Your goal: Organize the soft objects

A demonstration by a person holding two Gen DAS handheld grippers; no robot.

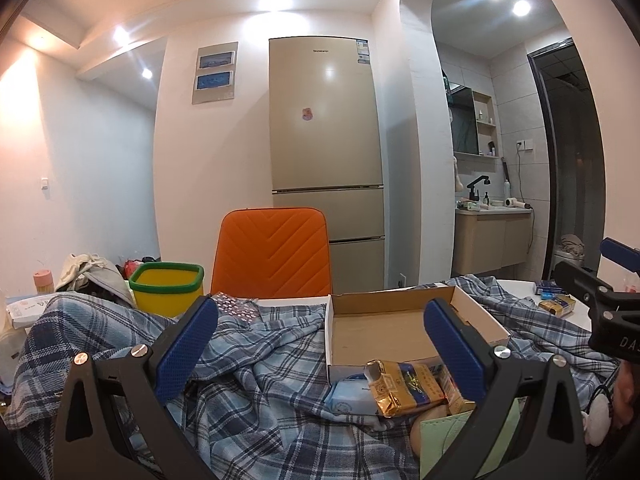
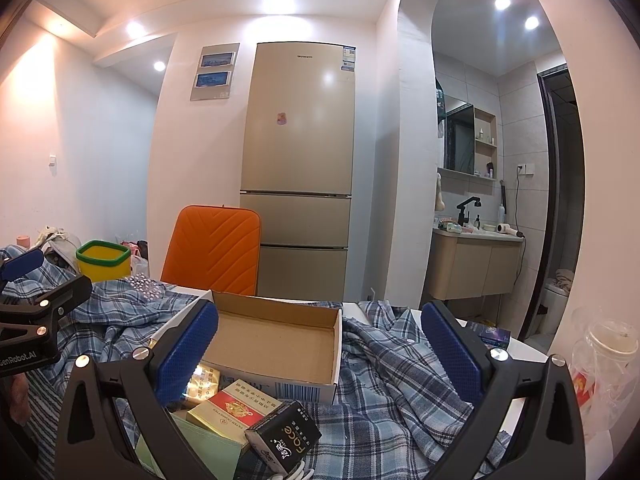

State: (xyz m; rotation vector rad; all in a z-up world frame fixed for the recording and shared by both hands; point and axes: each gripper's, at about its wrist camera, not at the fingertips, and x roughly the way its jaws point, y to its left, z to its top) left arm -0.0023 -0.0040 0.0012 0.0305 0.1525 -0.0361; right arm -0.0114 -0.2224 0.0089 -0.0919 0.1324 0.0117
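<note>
Hovering with both grippers spread and empty over a cluttered worktop.

The left gripper (image 1: 320, 344) and right gripper (image 2: 320, 344) hang above the rumpled blue plaid cloth (image 1: 256, 396), which lies across the worktop. On it sits an open shallow cardboard box (image 2: 276, 344), with a gold foil packet (image 1: 404, 388), a red-and-white carton (image 2: 236, 404) and a black "Face" box (image 2: 284, 436) crowding its near edge. Far left stands a yellow green-rimmed bin (image 1: 168, 288); an orange padded chair (image 1: 274, 252) is behind.

Bright ceiling spotlights, fisheye-warped edges.

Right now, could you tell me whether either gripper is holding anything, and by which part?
Nothing is held: the left gripper and right gripper are both open above the plaid shirt.
</note>
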